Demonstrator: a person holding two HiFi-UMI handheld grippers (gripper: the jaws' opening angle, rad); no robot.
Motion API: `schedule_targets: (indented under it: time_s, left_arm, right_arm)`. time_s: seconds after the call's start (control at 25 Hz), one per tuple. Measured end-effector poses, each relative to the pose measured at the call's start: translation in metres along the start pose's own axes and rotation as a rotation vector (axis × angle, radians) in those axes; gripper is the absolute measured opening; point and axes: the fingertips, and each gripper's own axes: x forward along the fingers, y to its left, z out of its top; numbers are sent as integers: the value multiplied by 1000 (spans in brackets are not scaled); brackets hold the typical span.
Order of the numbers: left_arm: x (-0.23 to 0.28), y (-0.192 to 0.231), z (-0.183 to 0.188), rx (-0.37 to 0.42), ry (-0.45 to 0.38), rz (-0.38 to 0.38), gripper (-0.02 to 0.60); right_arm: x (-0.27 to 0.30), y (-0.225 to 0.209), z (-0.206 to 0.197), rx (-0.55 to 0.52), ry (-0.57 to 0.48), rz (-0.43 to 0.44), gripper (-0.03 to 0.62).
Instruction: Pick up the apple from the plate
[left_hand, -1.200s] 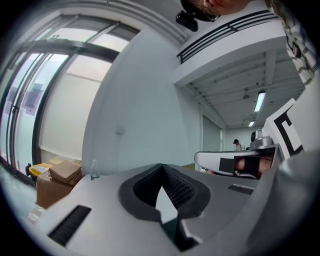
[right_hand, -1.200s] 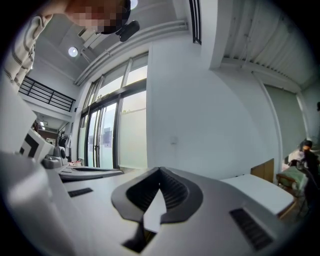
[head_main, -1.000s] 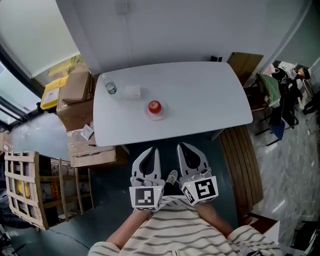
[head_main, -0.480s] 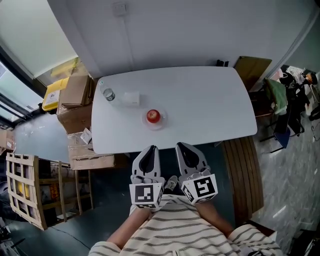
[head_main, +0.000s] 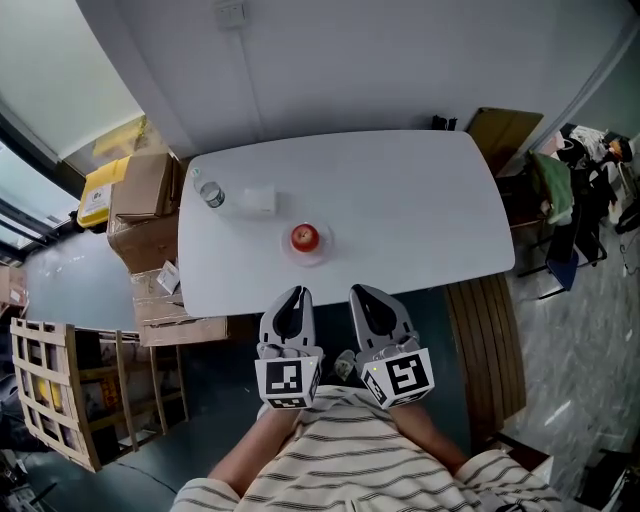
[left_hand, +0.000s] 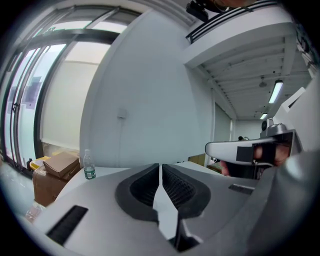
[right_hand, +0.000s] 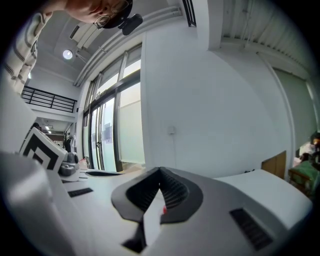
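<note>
A red apple (head_main: 305, 237) sits on a small white plate (head_main: 324, 246) near the front edge of the white table (head_main: 420, 210). My left gripper (head_main: 291, 297) and right gripper (head_main: 361, 294) are held side by side just short of that edge, both pointing at the table. Both are shut with nothing in them. In the left gripper view the jaws (left_hand: 160, 168) meet on a thin line. In the right gripper view the jaws (right_hand: 160, 173) also meet, and a sliver of the red apple (right_hand: 163, 211) shows behind them.
A small water bottle (head_main: 211, 194) and a white box (head_main: 258, 198) stand at the table's left end. Cardboard boxes (head_main: 145, 190) and a wooden crate (head_main: 50, 390) lie left of the table. A wooden bench (head_main: 485, 340) and cluttered chairs (head_main: 560, 190) are on the right.
Both grippers have moved forward together toward the table's front edge, and the apple now lies closer ahead of them. Their jaws stayed shut.
</note>
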Motion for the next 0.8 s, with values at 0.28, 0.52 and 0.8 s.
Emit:
schedule_targets:
  time_s: [0.28, 0.52, 0.8]
  left_arm:
    - [21, 12, -20, -29, 65, -22, 6]
    - [36, 26, -47, -38, 116, -25, 68]
    - [59, 36, -75, -55, 179, -14, 167]
  right_arm:
    - [9, -8, -11, 19, 37, -41, 12]
    - [13, -4, -20, 19, 62, -55, 12]
    - [8, -16, -25, 40, 83, -97, 12]
